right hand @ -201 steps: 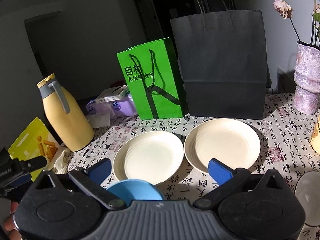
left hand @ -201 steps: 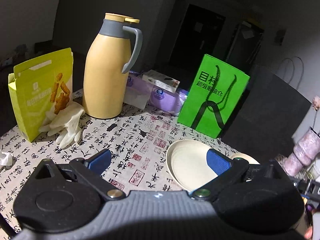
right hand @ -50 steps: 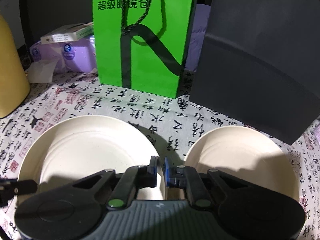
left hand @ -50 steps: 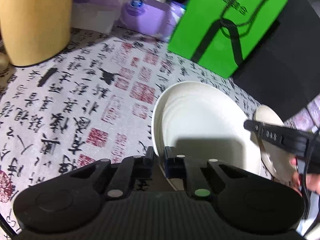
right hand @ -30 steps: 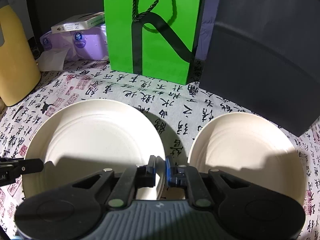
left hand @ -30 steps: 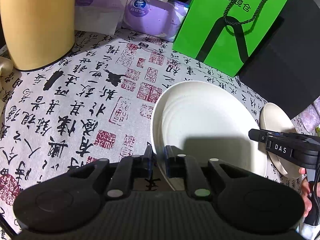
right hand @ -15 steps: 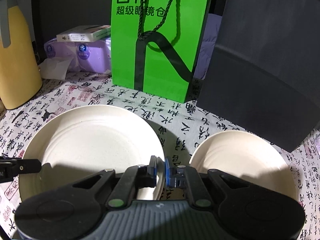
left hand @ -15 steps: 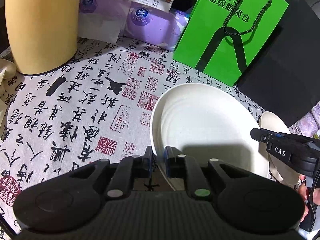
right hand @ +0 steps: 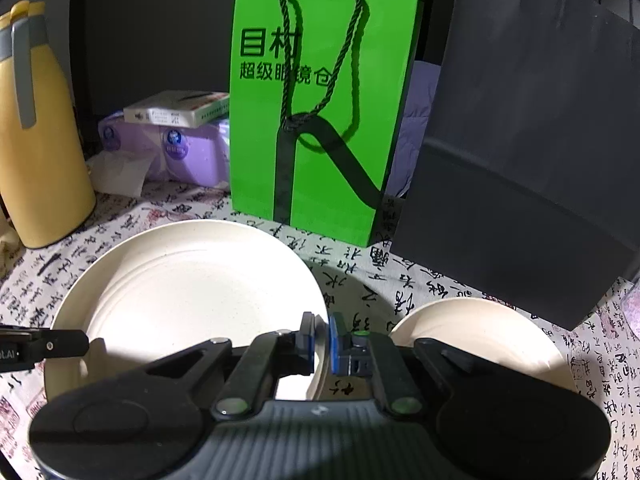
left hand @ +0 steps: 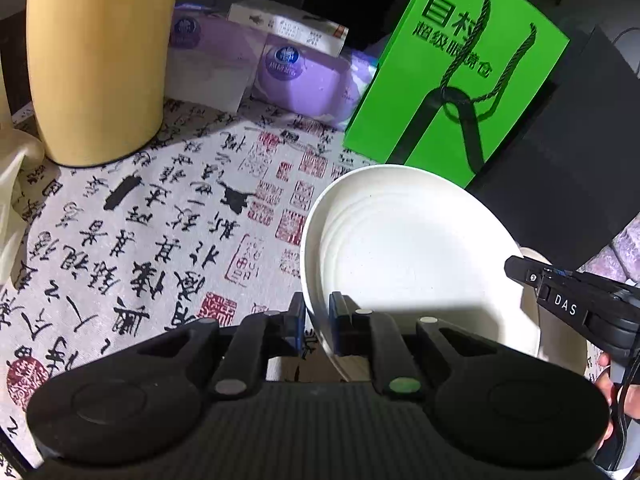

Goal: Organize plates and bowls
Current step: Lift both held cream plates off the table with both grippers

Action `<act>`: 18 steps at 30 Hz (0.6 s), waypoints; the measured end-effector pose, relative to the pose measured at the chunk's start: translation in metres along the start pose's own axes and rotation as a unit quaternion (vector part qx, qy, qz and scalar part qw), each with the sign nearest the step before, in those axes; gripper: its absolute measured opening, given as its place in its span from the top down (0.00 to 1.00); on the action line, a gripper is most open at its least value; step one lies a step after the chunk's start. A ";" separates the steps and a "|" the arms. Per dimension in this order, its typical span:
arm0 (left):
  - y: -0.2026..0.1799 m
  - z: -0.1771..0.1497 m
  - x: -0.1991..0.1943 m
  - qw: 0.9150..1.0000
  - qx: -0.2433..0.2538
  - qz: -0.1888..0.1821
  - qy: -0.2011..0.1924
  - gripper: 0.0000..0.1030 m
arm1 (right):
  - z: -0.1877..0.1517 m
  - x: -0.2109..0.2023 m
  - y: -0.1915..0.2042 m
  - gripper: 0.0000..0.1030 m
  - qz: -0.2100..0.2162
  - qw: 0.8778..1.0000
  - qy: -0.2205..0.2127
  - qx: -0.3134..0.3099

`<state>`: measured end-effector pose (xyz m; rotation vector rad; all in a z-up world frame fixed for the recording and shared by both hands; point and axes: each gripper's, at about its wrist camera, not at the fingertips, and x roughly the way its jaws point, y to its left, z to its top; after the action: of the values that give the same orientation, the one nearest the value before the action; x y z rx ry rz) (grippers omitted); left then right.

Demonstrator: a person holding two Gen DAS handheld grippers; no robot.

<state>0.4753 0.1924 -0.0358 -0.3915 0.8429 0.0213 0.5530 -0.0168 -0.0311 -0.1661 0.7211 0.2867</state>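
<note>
A cream plate (left hand: 408, 248) is held at two sides and tilts slightly above the calligraphy tablecloth. My left gripper (left hand: 317, 320) is shut on its near left rim. My right gripper (right hand: 321, 336) is shut on the right rim of the same plate (right hand: 192, 280), and its black body shows at the right edge of the left wrist view. A second cream plate (right hand: 480, 336) lies flat on the cloth just to the right, partly hidden behind the right gripper. In the left wrist view only a sliver of this second plate (left hand: 558, 344) shows.
A yellow thermos jug (left hand: 96, 60) stands at the back left. Purple tissue packs (left hand: 296, 76) with a small box on top sit behind. A green paper bag (right hand: 320, 120) and a black paper bag (right hand: 520, 160) stand close behind the plates. A pale glove (left hand: 12, 184) lies far left.
Both grippers stay clamped on the plate and have raised it a little. The second plate and the tablecloth have slid lower in the right wrist view, and the bags show more.
</note>
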 end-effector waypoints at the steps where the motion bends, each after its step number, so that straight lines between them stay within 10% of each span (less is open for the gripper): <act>1: 0.000 0.001 -0.003 1.000 -0.001 -0.001 -0.004 0.89 | 0.001 -0.001 0.000 0.93 0.000 1.000 -0.002 0.002; 18: -0.003 0.008 -0.031 0.999 -0.002 -0.006 -0.047 0.89 | 0.003 -0.028 0.001 0.94 0.008 0.999 -0.035 0.030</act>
<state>0.4605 0.1962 -0.0070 -0.3960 0.7484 0.0292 0.5343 -0.0205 -0.0097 -0.0922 0.6608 0.2848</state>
